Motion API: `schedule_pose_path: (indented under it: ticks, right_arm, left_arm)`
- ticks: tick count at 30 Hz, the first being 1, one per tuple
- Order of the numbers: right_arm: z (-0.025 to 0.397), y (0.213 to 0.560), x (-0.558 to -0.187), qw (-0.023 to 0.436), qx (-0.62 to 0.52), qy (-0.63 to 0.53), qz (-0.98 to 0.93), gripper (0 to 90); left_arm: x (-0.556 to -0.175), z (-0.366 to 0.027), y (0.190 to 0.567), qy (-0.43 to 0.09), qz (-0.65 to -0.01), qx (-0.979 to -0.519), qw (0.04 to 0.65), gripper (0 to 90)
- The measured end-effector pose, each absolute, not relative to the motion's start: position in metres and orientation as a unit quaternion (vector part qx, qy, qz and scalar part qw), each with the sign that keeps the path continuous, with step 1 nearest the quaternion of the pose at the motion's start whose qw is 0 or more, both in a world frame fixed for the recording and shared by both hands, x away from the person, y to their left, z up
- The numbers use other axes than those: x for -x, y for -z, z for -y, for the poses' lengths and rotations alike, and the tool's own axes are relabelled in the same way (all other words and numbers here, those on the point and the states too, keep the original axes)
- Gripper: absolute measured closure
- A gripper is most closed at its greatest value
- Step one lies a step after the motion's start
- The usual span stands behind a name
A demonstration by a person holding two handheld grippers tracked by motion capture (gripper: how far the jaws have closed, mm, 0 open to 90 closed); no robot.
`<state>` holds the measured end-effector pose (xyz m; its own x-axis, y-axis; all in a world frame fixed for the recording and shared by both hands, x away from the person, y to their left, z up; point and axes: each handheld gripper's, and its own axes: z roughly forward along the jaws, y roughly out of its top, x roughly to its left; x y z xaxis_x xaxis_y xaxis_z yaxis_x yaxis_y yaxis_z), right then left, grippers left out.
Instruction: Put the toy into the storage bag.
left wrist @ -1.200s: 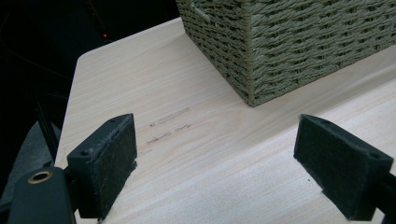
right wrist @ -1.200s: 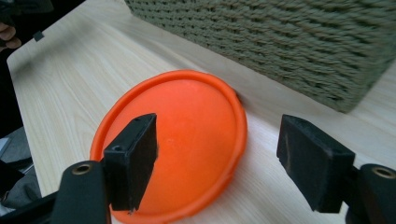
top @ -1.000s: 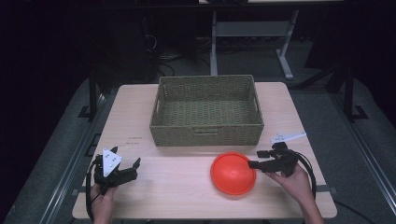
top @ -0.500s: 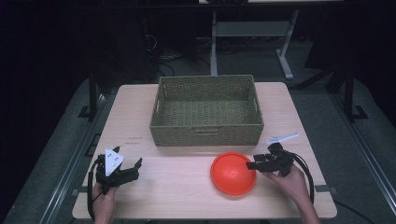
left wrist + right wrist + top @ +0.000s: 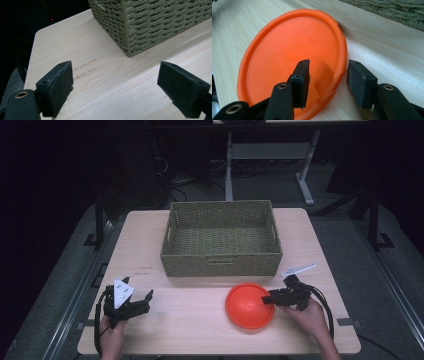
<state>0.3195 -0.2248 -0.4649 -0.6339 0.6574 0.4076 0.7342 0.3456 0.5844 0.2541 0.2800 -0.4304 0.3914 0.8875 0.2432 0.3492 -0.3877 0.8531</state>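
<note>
**Right jaws straddle the rim of the orange plate**

The orange plate (image 5: 249,305) lies flat on the light wooden table (image 5: 200,330), near the front edge and just in front of the woven basket (image 5: 222,240); a narrow strip of bare wood separates the plate's far rim from the basket's front wall. In the right gripper view the right gripper (image 5: 327,81) stands partly open across the plate's rim (image 5: 342,62); one jaw sits over the plate's inner surface, the other outside it above the table; a gap shows on both sides of the rim, so the pads have not closed on it; whether the inner pad touches the plate I cannot tell. From the high view that gripper (image 5: 272,298) reaches in from the plate's right side, held by the person's right hand (image 5: 309,314).

The left gripper (image 5: 142,300) sits near the table's front left corner, well apart from the plate; in the left gripper view its jaws are spread wide with nothing between them but bare wood; the basket's near corner (image 5: 128,47) lies ahead of them.

Open tabletop runs between the two grippers and along both sides of the basket; the basket's inside is bare weave.
</note>
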Motion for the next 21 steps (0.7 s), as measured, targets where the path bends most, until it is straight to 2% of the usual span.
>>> schedule_pose_path:
  ticks: [11,16,21]
  right_arm:
    - [0.2251,0.4677,-0.3199,0.058,0.426,0.385,0.817,56.7]
    - [0.2254,0.4683,-0.3194,0.055,0.426,0.385,0.817,60.7]
    - [0.2266,0.4647,-0.3178,0.050,0.420,0.397,0.815,68.5]
  left_arm:
    - [-0.2555,-0.2794,0.4311,-0.365,-0.415,-0.748,0.368,12.8]
    - [-0.2547,-0.2785,0.4308,-0.365,-0.413,-0.750,0.365,12.7]
    - [-0.2555,-0.2788,0.4307,-0.366,-0.414,-0.750,0.365,12.7]
